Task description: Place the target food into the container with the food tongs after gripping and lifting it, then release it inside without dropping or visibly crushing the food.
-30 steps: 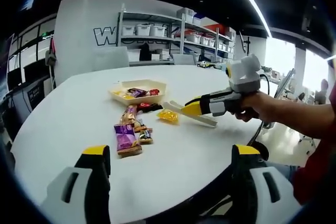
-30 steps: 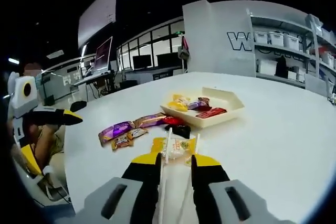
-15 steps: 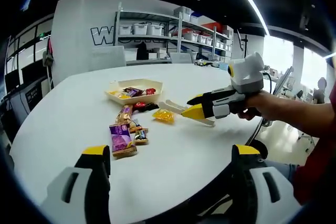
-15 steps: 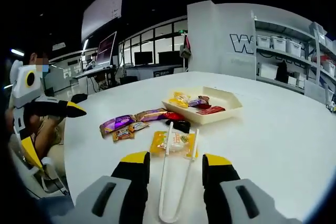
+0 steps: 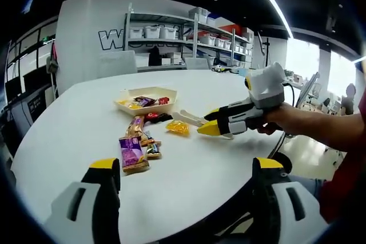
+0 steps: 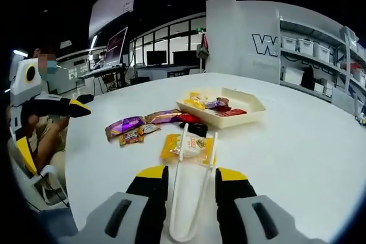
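White food tongs (image 6: 187,190) lie between my right gripper's (image 6: 189,174) yellow-tipped jaws, which press against the tongs' two arms. The tongs' tips spread on either side of a yellow snack packet (image 6: 188,147) on the white table. In the left gripper view, the right gripper (image 5: 210,128) is held by a hand, the tongs (image 5: 191,118) reaching beside the yellow packet (image 5: 178,127). A cream tray (image 6: 250,118) with a few wrapped snacks sits beyond it, also seen as the tray (image 5: 147,91). My left gripper (image 5: 187,167) hangs open over the table's near edge, holding nothing.
Loose snacks lie left of the yellow packet: a purple bar (image 6: 124,125), a brown bar (image 6: 164,117), a black packet (image 6: 198,128). The left gripper (image 6: 56,108) hovers off the table's left edge, a seated person behind it. Shelves with bins (image 5: 171,32) stand behind the round table.
The right gripper's jaws squeezed the tongs a second ago, stood wide apart half a second ago, and have now closed back onto the tongs' arms. The left gripper stays put.
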The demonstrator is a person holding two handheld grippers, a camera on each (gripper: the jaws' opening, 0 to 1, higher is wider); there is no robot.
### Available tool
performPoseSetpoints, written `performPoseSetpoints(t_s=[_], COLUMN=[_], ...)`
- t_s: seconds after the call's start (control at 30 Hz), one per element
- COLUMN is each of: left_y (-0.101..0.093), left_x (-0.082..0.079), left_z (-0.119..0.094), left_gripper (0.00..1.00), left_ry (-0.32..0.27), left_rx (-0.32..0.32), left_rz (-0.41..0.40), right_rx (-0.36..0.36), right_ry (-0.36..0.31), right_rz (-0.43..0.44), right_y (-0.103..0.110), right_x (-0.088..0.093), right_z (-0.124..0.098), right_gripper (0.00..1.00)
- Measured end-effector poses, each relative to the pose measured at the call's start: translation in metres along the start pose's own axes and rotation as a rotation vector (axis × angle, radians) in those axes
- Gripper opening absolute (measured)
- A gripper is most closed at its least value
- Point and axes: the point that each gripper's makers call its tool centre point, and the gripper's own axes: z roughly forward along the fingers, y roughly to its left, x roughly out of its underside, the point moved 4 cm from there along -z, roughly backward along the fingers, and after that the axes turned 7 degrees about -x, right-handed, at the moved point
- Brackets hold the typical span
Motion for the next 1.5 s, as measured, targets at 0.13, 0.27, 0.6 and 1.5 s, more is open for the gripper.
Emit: performPoseSetpoints(t_s=[0.13, 0.27, 0.6, 1.5], left_y=[0.0, -0.001, -0.002, -0.013], left_x=[0.0, -0.001, -0.001, -0.014], left_z=[0.001, 0.002, 0.008, 0.047], left_gripper=[0.93, 0.93, 0.93, 0.9], left_ry=[0.001, 0.002, -0.002, -0.057], left_rx=[0.001, 0.008, 0.026, 0.227], left_rz=[0.002, 0.003, -0.012, -0.057], right_rx=[-0.002, 0.005, -0.005, -0.333], right_ry=[-0.001, 0.0, -0.062, -0.075], right_rz=[0.013, 0.03, 0.095, -0.123], right_y=[0.0, -0.002, -0.012, 0.03], right_x=[0.002, 0.003, -0.012, -0.019], right_z=[0.0, 0.0, -0.016, -0.038], right_gripper=[0.21, 0.19, 0.16, 0.16])
